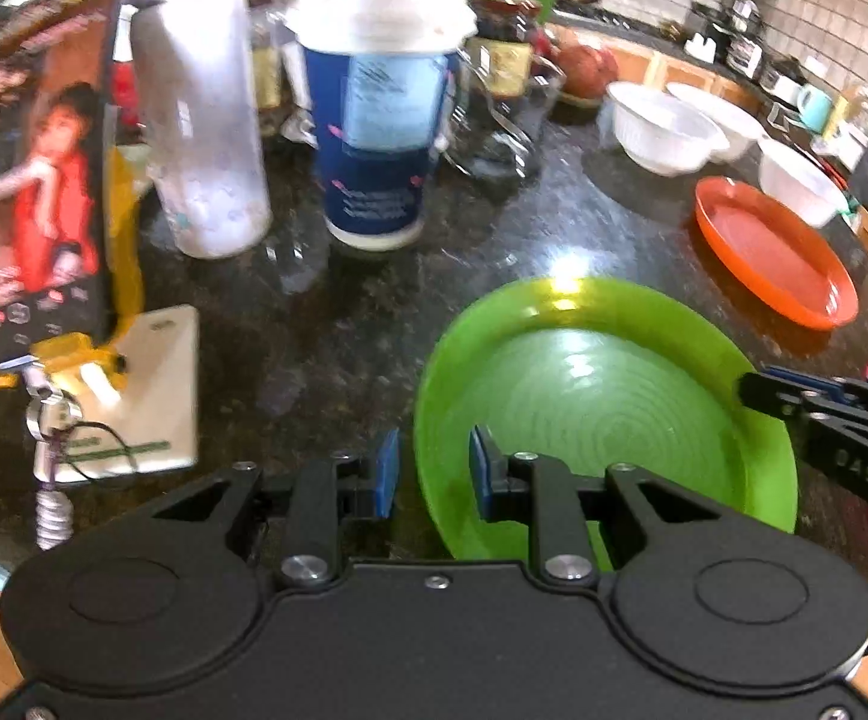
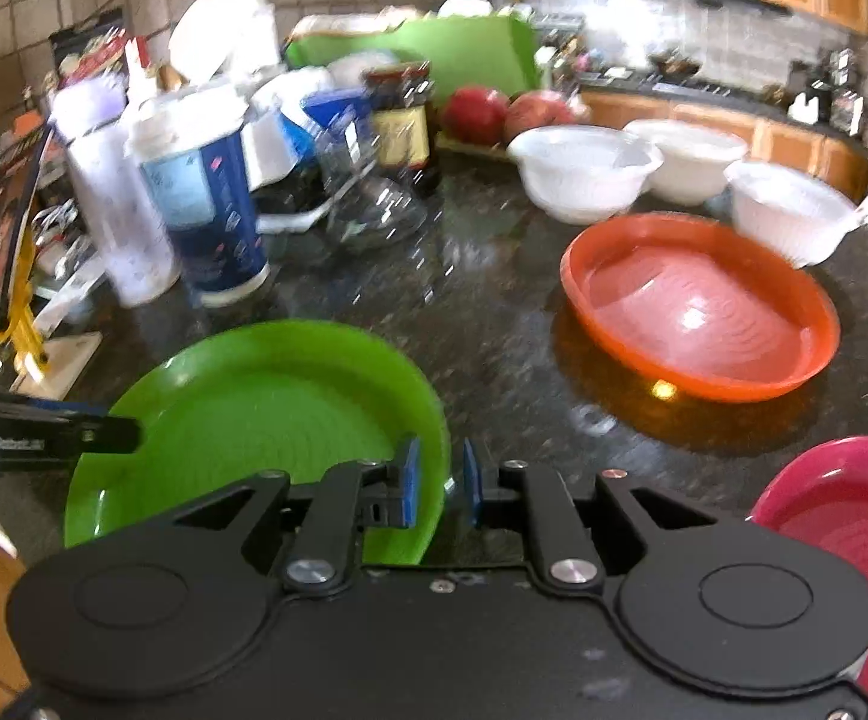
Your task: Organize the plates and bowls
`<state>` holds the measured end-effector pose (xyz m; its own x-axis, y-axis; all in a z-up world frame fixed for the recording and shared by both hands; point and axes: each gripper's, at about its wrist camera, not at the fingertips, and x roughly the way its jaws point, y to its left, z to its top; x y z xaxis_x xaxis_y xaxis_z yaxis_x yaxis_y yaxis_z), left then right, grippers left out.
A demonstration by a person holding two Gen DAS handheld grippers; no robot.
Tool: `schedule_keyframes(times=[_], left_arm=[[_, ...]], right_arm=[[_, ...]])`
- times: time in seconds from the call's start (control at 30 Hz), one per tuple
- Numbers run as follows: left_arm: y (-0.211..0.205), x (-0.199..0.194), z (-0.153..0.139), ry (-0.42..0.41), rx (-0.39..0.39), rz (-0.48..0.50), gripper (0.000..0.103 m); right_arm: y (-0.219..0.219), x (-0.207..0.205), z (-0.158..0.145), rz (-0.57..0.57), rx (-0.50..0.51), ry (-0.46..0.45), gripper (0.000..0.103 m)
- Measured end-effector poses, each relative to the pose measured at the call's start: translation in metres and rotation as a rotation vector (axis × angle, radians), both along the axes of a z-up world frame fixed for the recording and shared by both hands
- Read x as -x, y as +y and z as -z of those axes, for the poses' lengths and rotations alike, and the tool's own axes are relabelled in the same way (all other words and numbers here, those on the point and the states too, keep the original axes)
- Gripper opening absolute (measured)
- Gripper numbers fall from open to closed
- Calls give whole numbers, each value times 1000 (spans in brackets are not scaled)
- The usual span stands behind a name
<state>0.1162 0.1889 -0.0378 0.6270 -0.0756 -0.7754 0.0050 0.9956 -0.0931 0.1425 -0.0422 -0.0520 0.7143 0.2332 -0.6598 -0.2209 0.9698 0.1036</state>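
A green plate (image 1: 602, 396) (image 2: 254, 414) lies on the dark stone counter (image 1: 344, 312), close in front of both grippers. My left gripper (image 1: 432, 471) straddles the plate's left rim, one blue pad outside and one inside, with a dark gap showing beside the rim. My right gripper (image 2: 440, 480) has the opposite rim between its pads, jaws nearly together on it. Each gripper also shows in the other's view: the right gripper (image 1: 755, 387) and the left gripper (image 2: 128, 429). An orange plate (image 2: 698, 306) (image 1: 776, 252) and three white bowls (image 2: 584, 171) stand farther back.
A pink plate (image 2: 842, 516) lies at the near right. To the left stand a blue paper cup (image 1: 374, 138), a frosted tumbler (image 1: 206, 138), a printed box (image 1: 32, 180) and a white card with keys (image 1: 152, 390). Jars, a glass jug (image 1: 506, 114) and fruit crowd the back.
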Motion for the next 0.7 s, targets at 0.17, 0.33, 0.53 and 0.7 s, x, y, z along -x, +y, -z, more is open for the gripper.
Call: schedule_keyframes(times=[0.17,0.33,0.53,0.7], left_arm=[[3,10,-20,-88,-9,-53,33],[-17,19,-38,-194,-41,-76,34],[-68,25,-54,-275,-62,0,41],[-123,31,-61,-280,-5,83,41]], right_arm=[[-20,14,-18,84,-43,-105,28],[-52,34,-34,182,-128,-193,34],[-100,68,-54,273,-167,-306,48],[-146,98,-72,318,-96,-383,52]])
